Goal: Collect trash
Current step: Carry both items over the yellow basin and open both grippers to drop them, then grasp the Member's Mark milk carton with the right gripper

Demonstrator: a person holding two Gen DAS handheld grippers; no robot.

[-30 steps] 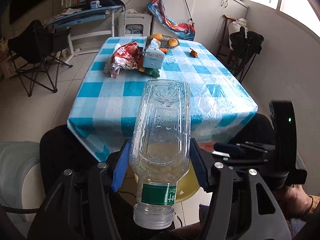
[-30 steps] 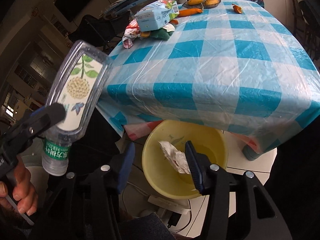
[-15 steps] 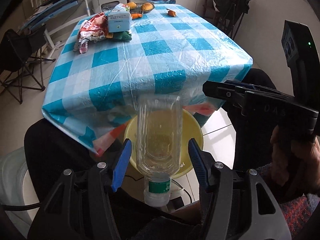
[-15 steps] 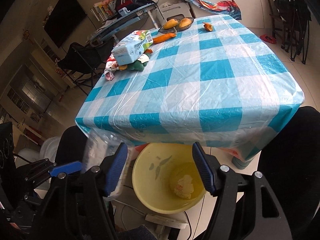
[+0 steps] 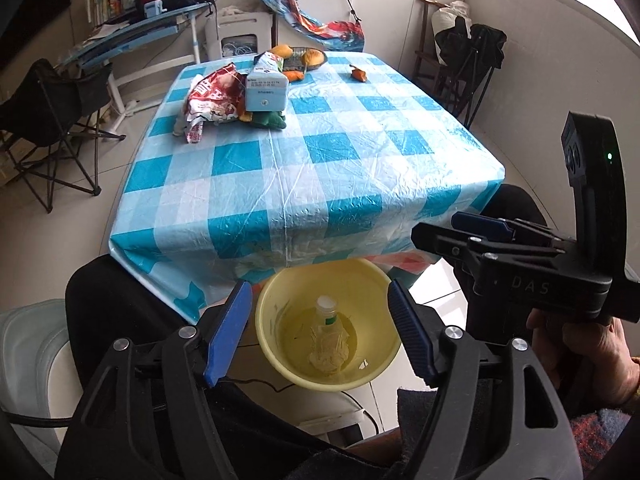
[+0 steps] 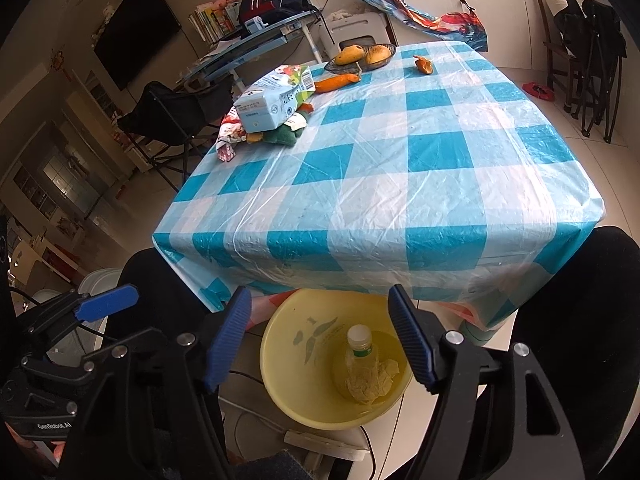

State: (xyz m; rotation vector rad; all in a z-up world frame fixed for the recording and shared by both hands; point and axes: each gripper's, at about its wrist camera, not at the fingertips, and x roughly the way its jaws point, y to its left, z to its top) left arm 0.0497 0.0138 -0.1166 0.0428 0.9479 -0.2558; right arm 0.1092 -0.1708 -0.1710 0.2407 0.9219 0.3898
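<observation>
A yellow basin (image 5: pixel 276 312) (image 6: pixel 288 344) stands on the floor under the table's near edge. A clear plastic bottle (image 5: pixel 327 328) (image 6: pixel 360 354) with a white cap lies in it beside crumpled paper (image 6: pixel 372 382). My left gripper (image 5: pixel 320 332) is open and empty above the basin. My right gripper (image 6: pixel 320 340) is open and empty above the basin too; its side shows in the left wrist view (image 5: pixel 480 224). On the table lie a red snack wrapper (image 5: pixel 210 98), a light blue carton (image 5: pixel 266 90) (image 6: pixel 268 104) and an orange peel (image 5: pixel 359 73) (image 6: pixel 423 65).
The table has a blue checked cloth (image 5: pixel 320 160) (image 6: pixel 400 168). A dish of mangoes (image 5: pixel 300 58) (image 6: pixel 362 56) stands at its far end. Folding chairs (image 5: pixel 52 120) stand at the left, a cluttered desk (image 5: pixel 140 28) behind, and a white bin (image 5: pixel 28 352) near left.
My left gripper opened and let go of the bottle, which now lies in the yellow basin. Both grippers now look down at the basin and table edge.
</observation>
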